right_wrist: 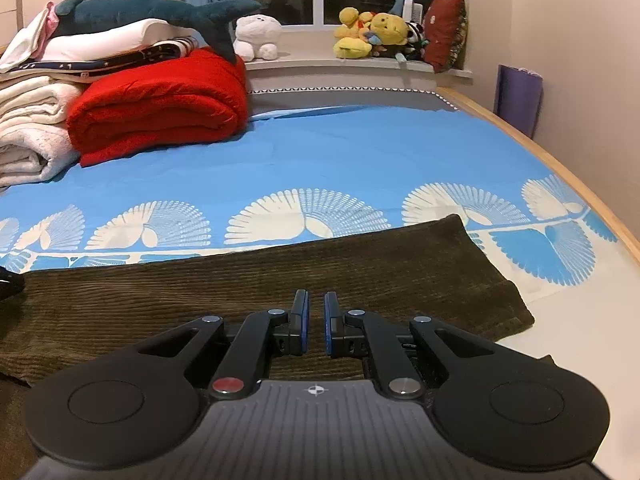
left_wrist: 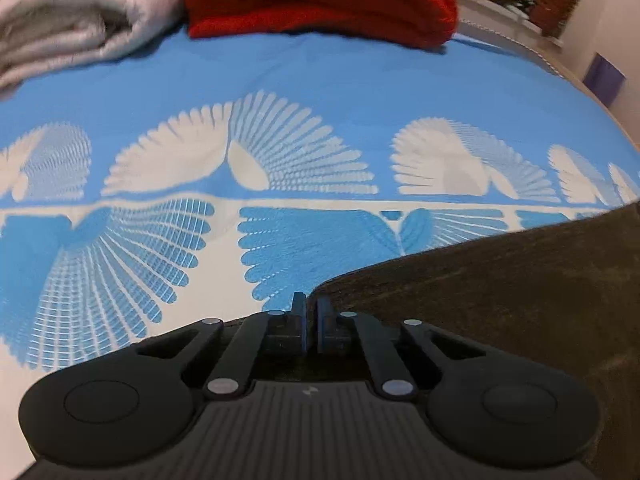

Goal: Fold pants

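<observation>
- Right wrist view, pants (right_wrist: 280, 280): dark brown corduroy, lying flat on the bed as one long band, apparently already doubled leg over leg. Long axis runs left to right across the near part of the bed; one squared end points right, toward the wooden bed edge, and the other runs out of view at left.
- Left tool (left_wrist: 311, 306): jaws nearly together at the cloth's corner edge; whether fabric is pinched between them cannot be told.
- Right tool (right_wrist: 316, 304): jaws slightly apart, nothing between them, hovering over the middle of the band.
- Step, as judged: lengthwise fold appears complete; the crosswise fold is yet to be made.
- Next move calls for: grips on the corners of one end, lifted and carried along the long axis onto the other end, edges aligned.
- Bedsheet (right_wrist: 360, 152): blue with white fan pattern, under the pants.
- Red blanket (right_wrist: 160, 104): folded, well apart at the far left.
</observation>
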